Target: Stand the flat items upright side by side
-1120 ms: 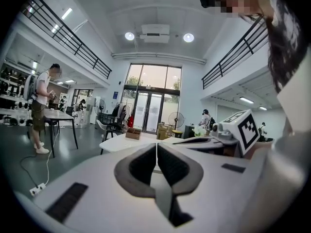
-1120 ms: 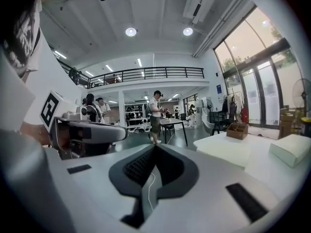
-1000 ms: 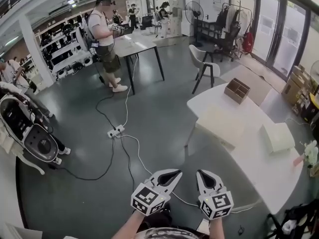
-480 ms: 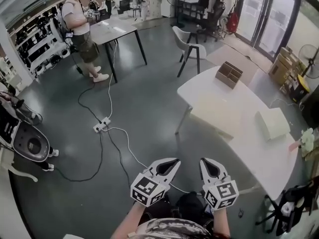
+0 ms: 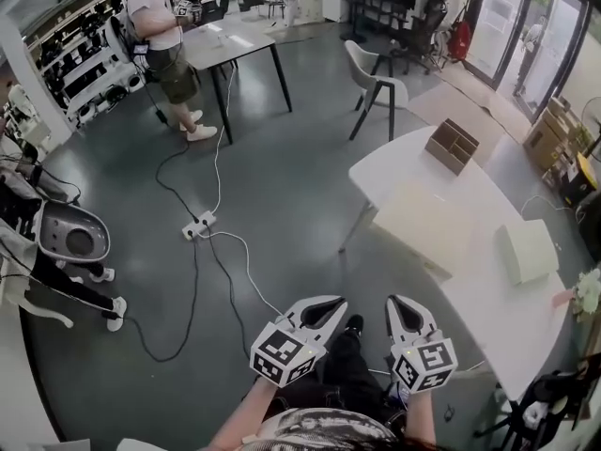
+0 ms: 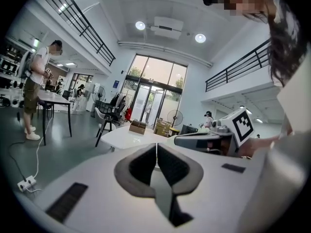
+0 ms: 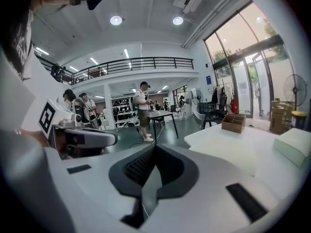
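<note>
The white worktop [image 5: 488,299] had slid a little to the right in the frame. A flat tan board [image 5: 423,225] and a white block [image 5: 526,250] lay on it, near a wooden box [image 5: 451,146]. At the lower middle, the left gripper [image 5: 324,310] and the right gripper [image 5: 402,310] had their jaws closed on nothing.

The left claw [image 5: 338,303] and the right claw [image 5: 394,303] have smooth, matt white plastic shells, with dark matt pads [image 7: 138,166] whose inner faces look ribbed. The floor [image 5: 272,186] is smooth and grey with a soft sheen, and the table [image 5: 488,299] has a smooth, matt white top. On it, the compartment box [image 5: 452,146] looks like bare brown wood, the flat slab [image 5: 423,225] like pale matt board, and the block [image 5: 526,250] is plain matt white.
</note>
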### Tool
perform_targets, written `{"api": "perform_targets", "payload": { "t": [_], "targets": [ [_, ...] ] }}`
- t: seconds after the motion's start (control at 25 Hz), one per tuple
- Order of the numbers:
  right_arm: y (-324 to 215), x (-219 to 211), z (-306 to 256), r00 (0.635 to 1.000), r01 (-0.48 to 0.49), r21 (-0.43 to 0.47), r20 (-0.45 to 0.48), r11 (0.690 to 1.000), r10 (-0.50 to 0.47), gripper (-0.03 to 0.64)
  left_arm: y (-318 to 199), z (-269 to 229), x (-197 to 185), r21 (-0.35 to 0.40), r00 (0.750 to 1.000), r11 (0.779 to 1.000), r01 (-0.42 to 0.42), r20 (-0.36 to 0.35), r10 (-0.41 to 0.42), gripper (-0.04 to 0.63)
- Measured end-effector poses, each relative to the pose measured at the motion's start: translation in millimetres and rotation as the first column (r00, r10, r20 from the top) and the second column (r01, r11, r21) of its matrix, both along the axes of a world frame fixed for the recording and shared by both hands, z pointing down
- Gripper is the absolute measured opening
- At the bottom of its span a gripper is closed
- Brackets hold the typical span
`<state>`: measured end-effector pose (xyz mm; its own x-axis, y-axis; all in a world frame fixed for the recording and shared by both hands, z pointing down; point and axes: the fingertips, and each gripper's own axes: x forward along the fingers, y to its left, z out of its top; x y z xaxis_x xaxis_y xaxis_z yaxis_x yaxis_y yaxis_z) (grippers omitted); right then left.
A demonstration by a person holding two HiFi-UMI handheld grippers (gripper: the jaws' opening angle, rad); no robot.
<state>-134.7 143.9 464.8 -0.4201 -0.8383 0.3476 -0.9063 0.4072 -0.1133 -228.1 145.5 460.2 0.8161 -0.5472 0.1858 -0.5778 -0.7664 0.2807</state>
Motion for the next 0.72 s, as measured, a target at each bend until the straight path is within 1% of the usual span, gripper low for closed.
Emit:
{"api": "perform_targets", "payload": {
  "t": [0.16,0.36,0.48,0.64,0.72],
  "targets": [
    [-30.9,20.1,8.7,1.000,-0.007,-0.015,0.024,1.000,0.007,0.000,-28.9,8.2,12.8,-0.020,1.000,1.000,0.009,0.021,-0.008,0.015],
    [-79.6,61.3,15.0,0.998,-0.021,-0.033,0.063,0.999,0.023,0.000,-75.0,28.5,47.9,-0.073,0.999,0.997,0.008,0.047,-0.004,0.016],
    [-110.6,93.1,18.2,0.997,-0.038,-0.045,0.066,0.998,0.041,0.000,-104.9,39.6,72.3,-0.114,0.999,0.993,0.013,0.054,-0.007,0.017],
    [-147.9,137.9,28.5,0.995,-0.072,-0.066,0.066,0.995,0.077,0.000,-136.7,61.3,99.6,-0.168,0.996,0.985,0.021,0.091,-0.005,0.019],
    [-163.3,157.5,36.1,0.993,-0.091,-0.081,0.064,0.993,0.097,0.000,-150.5,73.4,107.8,-0.204,0.996,0.978,0.030,0.092,-0.012,0.037]
  ]
}}
